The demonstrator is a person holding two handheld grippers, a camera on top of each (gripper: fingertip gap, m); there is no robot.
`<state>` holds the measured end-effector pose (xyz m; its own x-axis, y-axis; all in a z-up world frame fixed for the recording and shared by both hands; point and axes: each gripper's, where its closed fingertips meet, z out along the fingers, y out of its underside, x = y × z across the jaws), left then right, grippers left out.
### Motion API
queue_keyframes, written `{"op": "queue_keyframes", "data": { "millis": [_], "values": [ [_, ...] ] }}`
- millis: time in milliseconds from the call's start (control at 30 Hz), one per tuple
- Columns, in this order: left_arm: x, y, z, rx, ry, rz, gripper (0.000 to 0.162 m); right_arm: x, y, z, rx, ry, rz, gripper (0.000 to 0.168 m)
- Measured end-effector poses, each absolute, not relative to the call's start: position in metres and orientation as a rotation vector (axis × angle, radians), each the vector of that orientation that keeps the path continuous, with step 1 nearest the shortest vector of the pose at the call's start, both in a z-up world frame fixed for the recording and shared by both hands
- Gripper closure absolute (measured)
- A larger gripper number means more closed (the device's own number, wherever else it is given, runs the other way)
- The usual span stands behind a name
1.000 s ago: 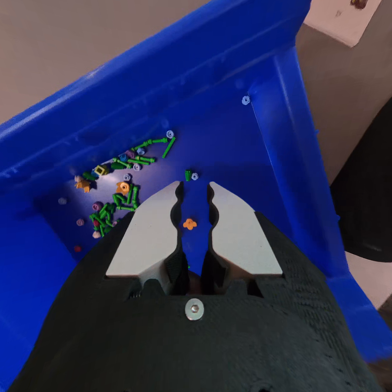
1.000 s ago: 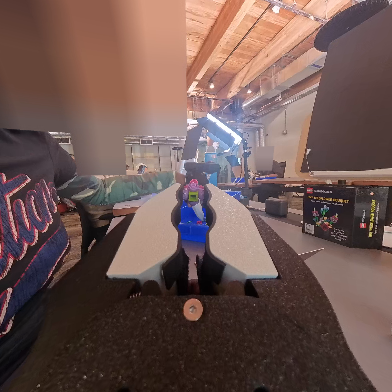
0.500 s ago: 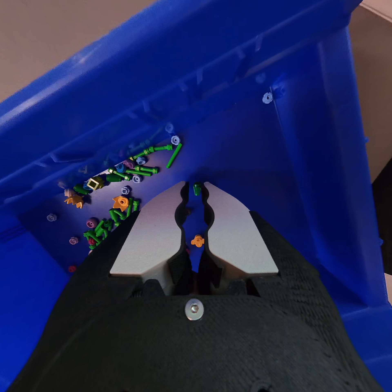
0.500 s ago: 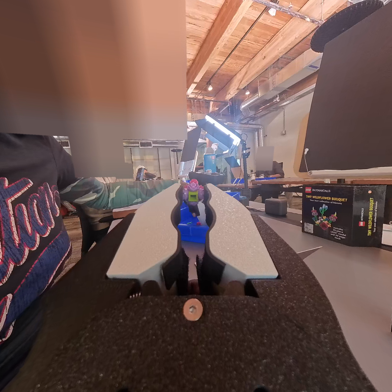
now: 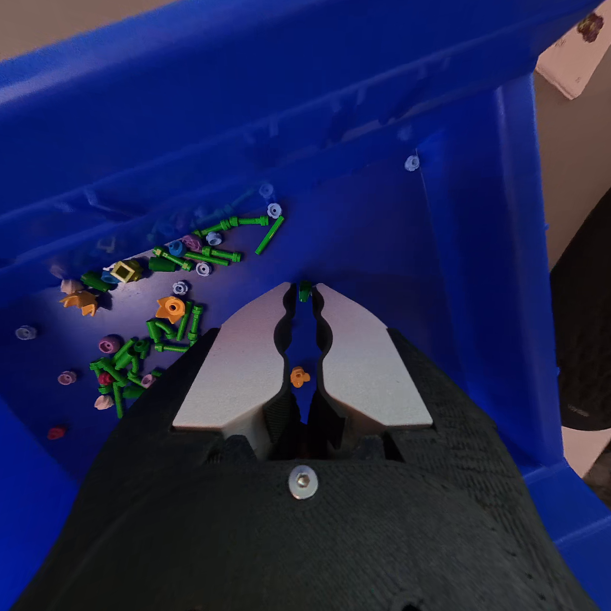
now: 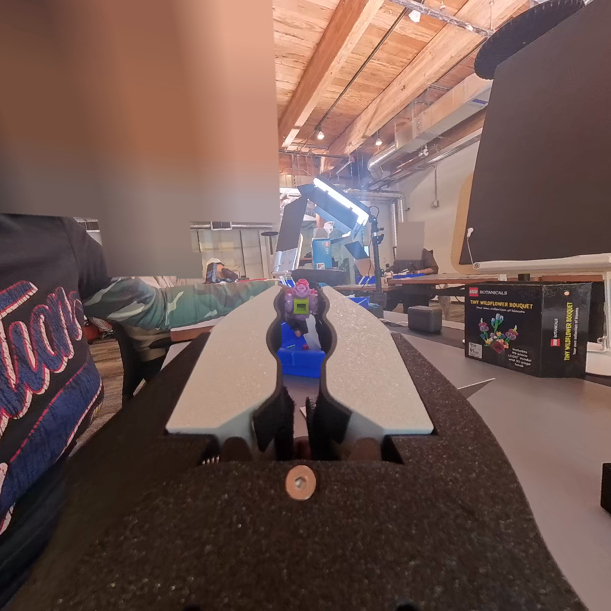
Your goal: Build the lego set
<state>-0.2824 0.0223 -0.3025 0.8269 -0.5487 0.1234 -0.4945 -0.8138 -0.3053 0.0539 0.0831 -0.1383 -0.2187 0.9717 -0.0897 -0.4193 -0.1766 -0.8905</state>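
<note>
My left gripper [image 5: 304,291] is inside a blue bin [image 5: 363,82] and is shut on a small green lego piece [image 5: 305,290] at its fingertips. A small orange flower piece [image 5: 299,377] lies on the bin floor below the fingers. A heap of loose pieces [image 5: 158,297] lies to the left: green stems, orange, purple and lavender flowers, a yellow-green square piece. My right gripper [image 6: 301,297] is held level above the table and is shut on a purple flower assembly with a lime square [image 6: 300,304]. The blue bin shows behind it [image 6: 299,362].
A lone lavender stud [image 5: 412,162] sits in the bin's far right corner. A black lego set box [image 6: 525,330] stands on the grey table [image 6: 545,446] to the right. A person in a dark shirt [image 6: 39,330] is at the left, a camouflage sleeve [image 6: 172,304] reaching across. There is about 40 cm between the tips of the two grippers.
My left gripper moved forward over the green piece, closed on it, and now holds it above the bin floor. My right gripper stayed almost still with the flower assembly.
</note>
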Motion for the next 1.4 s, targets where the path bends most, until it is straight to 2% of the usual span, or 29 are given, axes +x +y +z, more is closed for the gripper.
{"op": "queue_keyframes", "data": {
  "millis": [67,167,400,700,800,1067,1167,1267,1400],
  "values": [
    [-0.282,0.022,-0.303,-2.767,0.741,-0.368,0.150,0.054,0.083,-0.138,-0.861,-0.926,1.630,0.150],
    [-0.271,0.016,-0.302,-2.769,0.726,-0.511,0.138,0.055,0.084,-0.139,-0.865,-0.923,1.623,0.150],
    [-0.270,0.006,-0.301,-2.763,0.784,-0.469,0.137,0.056,0.086,-0.137,-0.863,-0.902,1.651,0.150],
    [-0.277,-0.010,-0.285,-2.713,1.012,-0.356,0.143,0.057,0.087,-0.137,-0.866,-0.891,1.657,0.150],
    [-0.288,-0.017,-0.283,-2.724,1.124,-0.183,0.141,0.057,0.088,-0.137,-0.867,-0.889,1.657,0.150],
    [-0.291,-0.018,-0.288,-2.801,0.909,-0.058,0.140,0.057,0.087,-0.136,-0.864,-0.887,1.662,0.150],
    [-0.291,-0.019,-0.295,-2.832,0.861,-0.074,0.143,0.058,0.088,-0.136,-0.863,-0.885,1.662,0.150],
    [-0.291,-0.020,-0.300,-2.863,0.852,-0.067,0.154,0.059,0.089,-0.136,-0.865,-0.877,1.661,0.150],
    [-0.291,-0.019,-0.298,-2.871,0.839,0.007,0.155,0.060,0.090,-0.135,-0.866,-0.865,1.667,0.150]
  ]
}}
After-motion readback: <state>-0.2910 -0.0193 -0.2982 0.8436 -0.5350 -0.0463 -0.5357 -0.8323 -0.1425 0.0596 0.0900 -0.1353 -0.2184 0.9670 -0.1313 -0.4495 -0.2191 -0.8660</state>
